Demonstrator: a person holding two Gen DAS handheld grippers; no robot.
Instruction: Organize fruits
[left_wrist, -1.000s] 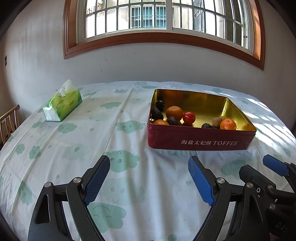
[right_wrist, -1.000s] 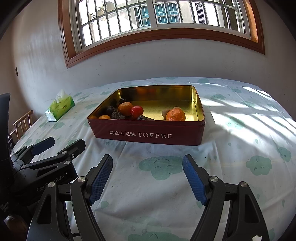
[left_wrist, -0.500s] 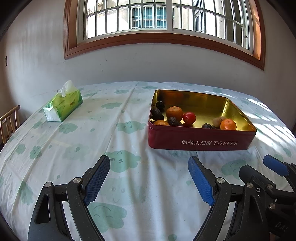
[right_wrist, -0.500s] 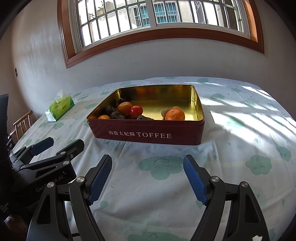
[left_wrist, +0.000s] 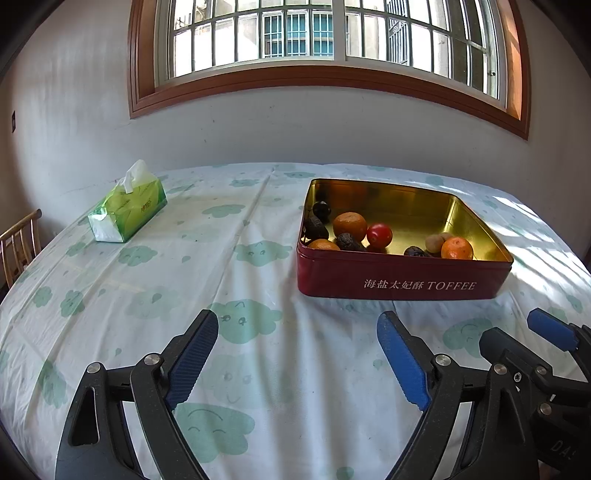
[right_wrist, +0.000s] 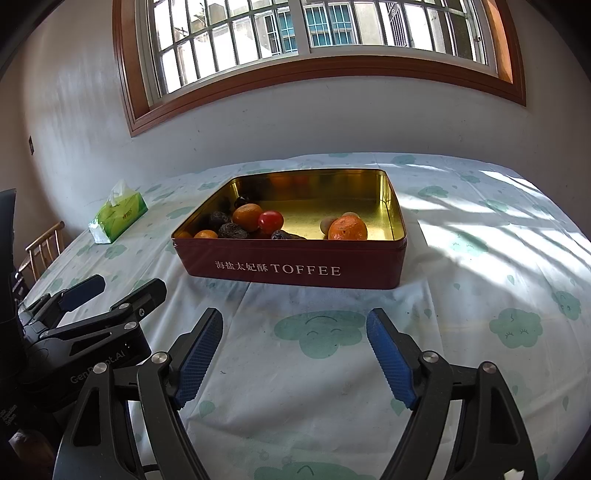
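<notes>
While both claws gape empty, fruits (right_wrist: 347, 228) sit inside the tin (right_wrist: 295, 269).

Open red tin (left_wrist: 402, 284), gold-lined and lettered "TOFFEE" on its near wall, lying flat on the cloth. Fruits rest on its floor in two loose groups. Left group: a large orange (left_wrist: 349, 226), a red tomato (left_wrist: 379, 235) touching it, a smaller orange (left_wrist: 323, 244) against the near wall, and several dark wrinkled fruits (left_wrist: 349, 242) among them. Right group: an orange (right_wrist: 347, 228), a pale brownish fruit (left_wrist: 434, 243) just beside it, and one dark fruit (left_wrist: 415, 252).
</notes>
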